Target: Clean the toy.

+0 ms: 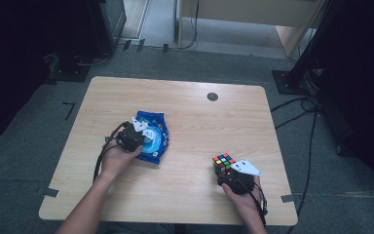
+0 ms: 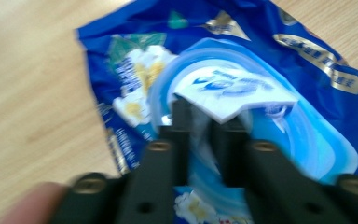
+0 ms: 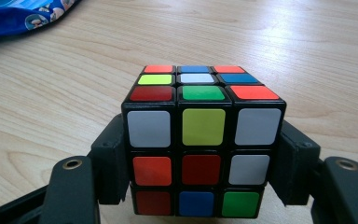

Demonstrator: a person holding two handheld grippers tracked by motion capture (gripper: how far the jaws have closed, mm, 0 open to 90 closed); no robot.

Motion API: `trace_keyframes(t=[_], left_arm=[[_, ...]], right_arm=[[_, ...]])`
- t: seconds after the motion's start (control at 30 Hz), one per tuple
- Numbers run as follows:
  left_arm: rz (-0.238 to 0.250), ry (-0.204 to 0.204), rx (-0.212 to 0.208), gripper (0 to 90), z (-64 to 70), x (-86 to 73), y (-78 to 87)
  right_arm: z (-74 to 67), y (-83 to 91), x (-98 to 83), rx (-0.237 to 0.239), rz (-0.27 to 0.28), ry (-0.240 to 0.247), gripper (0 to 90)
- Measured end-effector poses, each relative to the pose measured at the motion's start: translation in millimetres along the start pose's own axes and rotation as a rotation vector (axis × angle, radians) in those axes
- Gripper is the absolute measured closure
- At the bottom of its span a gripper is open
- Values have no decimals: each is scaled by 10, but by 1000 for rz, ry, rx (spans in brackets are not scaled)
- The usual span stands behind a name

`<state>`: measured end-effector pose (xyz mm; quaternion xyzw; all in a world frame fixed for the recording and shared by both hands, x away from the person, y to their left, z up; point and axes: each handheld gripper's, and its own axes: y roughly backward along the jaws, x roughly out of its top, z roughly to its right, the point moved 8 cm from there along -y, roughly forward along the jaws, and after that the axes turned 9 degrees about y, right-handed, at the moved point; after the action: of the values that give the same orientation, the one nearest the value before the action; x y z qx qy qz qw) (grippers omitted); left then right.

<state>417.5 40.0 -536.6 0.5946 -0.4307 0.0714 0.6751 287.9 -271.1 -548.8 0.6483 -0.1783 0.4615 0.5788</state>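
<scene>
The blue wipes pack (image 1: 152, 138) is lain flat near the desk (image 1: 185, 105) middle with bare wood all round, its long axis running away from the left gripper (image 2: 200, 122); its white flap (image 2: 235, 93) is pinched at the tips of the closed jaws. The puzzle cube (image 3: 200, 140) is clamped squarely between the right gripper (image 3: 200, 170) jaws, near the desk's right edge; both hands are kept low.

Blue packet (image 2: 223, 93) — blurred, print unreadable.
</scene>
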Motion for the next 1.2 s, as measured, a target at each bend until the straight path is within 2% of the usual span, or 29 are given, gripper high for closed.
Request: trace_keyframes(t=[0.07,0.13,0.17,0.2,0.27,0.33,0.37,0.4,0.43,0.47,0.5,0.53,0.57,0.67,0.7,0.77,0.8,0.83,0.87,0.9,0.97,1.03,1.1,1.13,1.17,1.2], left_arm=[[27,1,-7,900,-2,33,45],[55,30,-37,900,-8,75,102],[55,30,-37,900,-8,75,102],[91,69,-73,900,-11,128,161],[123,110,-124,900,-33,182,239],[182,168,-185,900,-59,252,328],[182,168,-185,900,-59,252,328],[251,185,-203,900,-86,320,420],[289,190,-218,900,-94,355,467],[318,191,-214,900,-103,381,506],[318,191,-214,900,-103,381,506],[361,200,-199,900,-124,425,550],[379,205,-194,900,-137,442,563],[392,212,-192,900,-154,455,560],[423,206,-171,900,-160,463,566],[469,174,-133,900,-150,477,606],[469,174,-133,900,-150,477,606],[531,128,-79,900,-143,497,662],[531,128,-79,900,-143,497,662],[575,70,-35,900,-123,514,699],[584,58,-41,900,-107,525,703],[590,89,-84,900,-105,544,701],[615,141,-136,900,-134,549,731],[615,141,-136,900,-134,549,731],[633,169,-167,900,-155,553,757],[688,216,-243,900,-175,567,831]], right_arm=[[-1,0,-1,1,0,-2,346],[0,0,-1,1,-1,-1,346],[0,1,-1,1,-1,-2,345],[0,0,-1,1,-1,-2,345],[0,0,-1,1,0,-2,345],[0,-1,-1,1,0,-2,346],[0,-1,-1,1,0,-2,346],[0,0,-1,2,-1,-2,346],[1,-1,-1,2,-1,-2,346],[2,-1,-1,2,-1,-3,346],[5,-3,0,0,0,-5,346],[5,-4,0,0,0,-6,345],[6,-5,1,0,0,-7,345],[4,-6,2,-1,0,-7,345],[3,-5,2,-1,0,-7,346],[4,-3,0,-1,0,-5,346],[7,-2,-2,-1,0,-5,346],[9,-2,-2,0,1,-7,346],[9,-2,-2,0,1,-7,346],[16,-2,-3,1,1,-7,345],[17,-3,-3,0,1,-8,345],[17,-3,-3,0,1,-5,346],[17,-2,-3,0,1,-4,346],[17,0,-5,0,0,-4,345],[17,0,-5,0,0,-4,345],[17,2,-6,0,1,-6,346]])
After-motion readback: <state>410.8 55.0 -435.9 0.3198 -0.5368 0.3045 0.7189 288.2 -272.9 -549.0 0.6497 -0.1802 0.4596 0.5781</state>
